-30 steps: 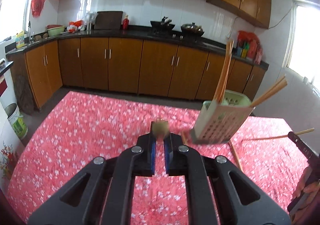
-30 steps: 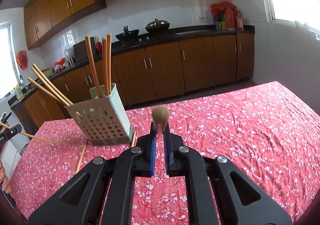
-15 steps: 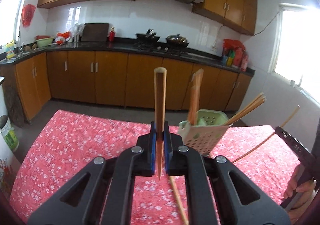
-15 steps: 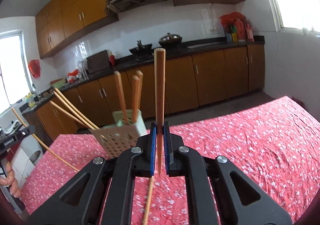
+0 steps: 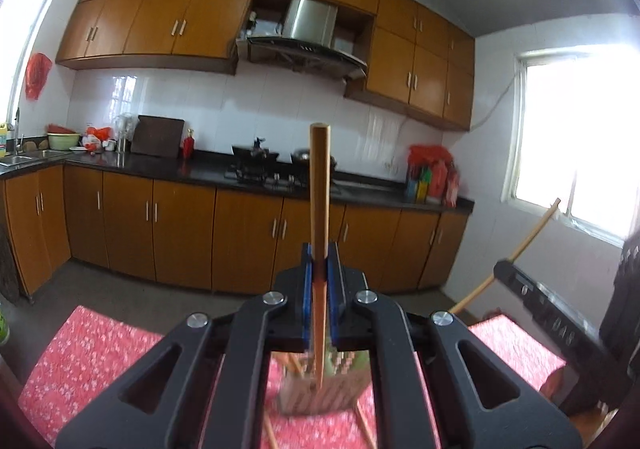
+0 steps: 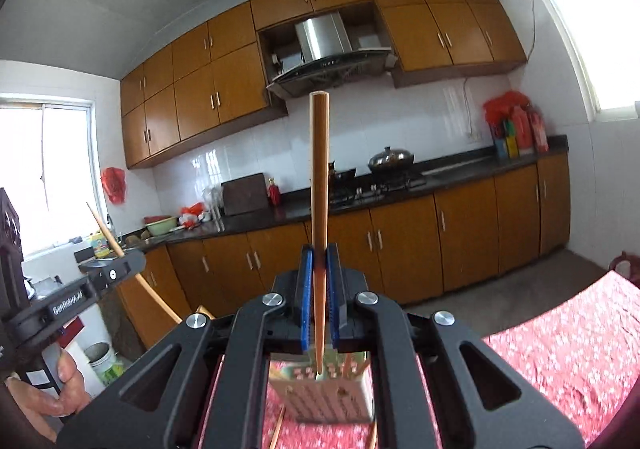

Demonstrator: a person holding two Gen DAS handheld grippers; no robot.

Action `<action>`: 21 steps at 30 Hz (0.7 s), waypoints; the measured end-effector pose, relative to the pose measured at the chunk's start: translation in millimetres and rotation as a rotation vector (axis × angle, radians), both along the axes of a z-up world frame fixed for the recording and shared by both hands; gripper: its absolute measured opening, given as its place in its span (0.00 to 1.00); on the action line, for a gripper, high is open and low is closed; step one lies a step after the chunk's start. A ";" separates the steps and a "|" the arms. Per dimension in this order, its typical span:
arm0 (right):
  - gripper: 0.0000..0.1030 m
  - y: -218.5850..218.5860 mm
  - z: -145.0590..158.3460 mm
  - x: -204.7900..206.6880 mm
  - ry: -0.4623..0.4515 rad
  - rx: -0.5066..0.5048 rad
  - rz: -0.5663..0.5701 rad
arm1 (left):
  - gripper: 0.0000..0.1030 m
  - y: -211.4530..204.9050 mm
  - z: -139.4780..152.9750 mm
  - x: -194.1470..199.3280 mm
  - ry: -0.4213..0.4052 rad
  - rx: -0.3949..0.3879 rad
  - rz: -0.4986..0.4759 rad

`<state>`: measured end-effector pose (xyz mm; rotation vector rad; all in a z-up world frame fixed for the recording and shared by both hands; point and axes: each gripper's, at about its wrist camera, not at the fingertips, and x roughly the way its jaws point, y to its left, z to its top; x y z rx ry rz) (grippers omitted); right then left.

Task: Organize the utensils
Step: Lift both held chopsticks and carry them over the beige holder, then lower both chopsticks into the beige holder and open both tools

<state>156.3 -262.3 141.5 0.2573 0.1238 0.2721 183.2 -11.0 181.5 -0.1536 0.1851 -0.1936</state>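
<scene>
**Both grippers up, one chopstick each**

Currently over the red floral tablecloth, with the pale green perforated plastic utensil holder standing on it below both grippers, blurred, a few sticks inside. Left gripper is clamped on an upright brown wooden chopstick, thin tip pointing down over the holder. Right gripper is clamped the same way on a second brown wooden chopstick. Loose chopsticks lie on the cloth beside the holder's base.

Red floral tablecloth, orange-brown chopstick.
</scene>
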 end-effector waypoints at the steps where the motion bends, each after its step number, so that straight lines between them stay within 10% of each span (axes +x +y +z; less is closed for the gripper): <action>1: 0.08 0.9 -0.8 7.1 0.001 0.004 -0.002 | 0.08 -0.9 1.9 5.8 -0.003 -0.004 0.009; 18: 0.09 12.2 -52.7 57.2 0.152 -0.032 0.012 | 0.10 -8.2 -65.9 90.6 0.114 -0.025 0.025; 21: 0.29 11.6 -50.6 55.4 0.160 -0.035 0.014 | 0.22 -5.6 -65.8 87.4 0.116 -0.023 0.028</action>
